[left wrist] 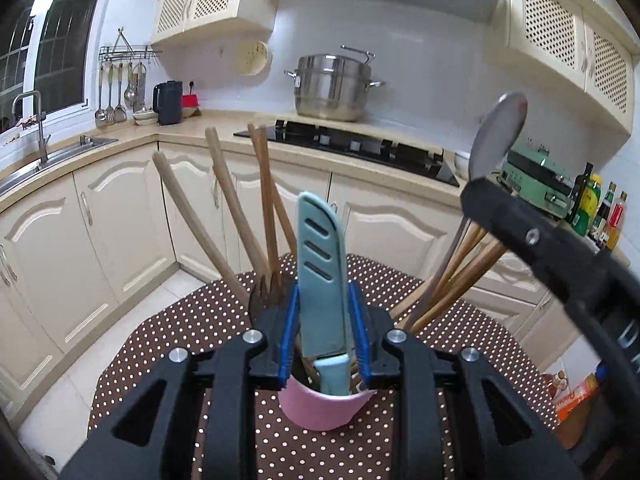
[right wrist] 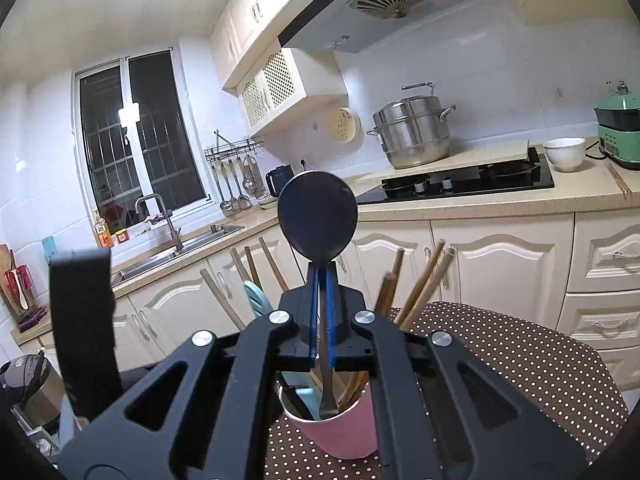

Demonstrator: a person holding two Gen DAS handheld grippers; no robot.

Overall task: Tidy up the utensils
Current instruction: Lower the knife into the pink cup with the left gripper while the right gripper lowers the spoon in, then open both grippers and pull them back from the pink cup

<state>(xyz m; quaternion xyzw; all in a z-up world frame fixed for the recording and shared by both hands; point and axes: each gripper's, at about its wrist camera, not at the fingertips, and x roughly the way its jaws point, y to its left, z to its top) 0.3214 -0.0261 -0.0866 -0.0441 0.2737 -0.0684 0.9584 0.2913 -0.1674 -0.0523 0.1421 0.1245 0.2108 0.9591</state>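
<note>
Two hand-held grippers, left (left wrist: 323, 322) and right (right wrist: 322, 312), one pink cup (left wrist: 320, 408)

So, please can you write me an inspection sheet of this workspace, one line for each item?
Surface: round table under a brown cloth with white dots.
Job's things: pink cup on the table, holding wooden utensils, chopsticks, a light blue sheathed knife and a metal spoon, all standing upright or leaning.
Clutter: nothing seen on the table besides the cup.
Grippers: left gripper is closed on the knife's sheath; right gripper is shut on the spoon's handle, bowl end up.
Cables: nothing seen.
Surroundings: steel steamer pot by the black hob, sink, white bowl, green appliance, bottles.
</note>
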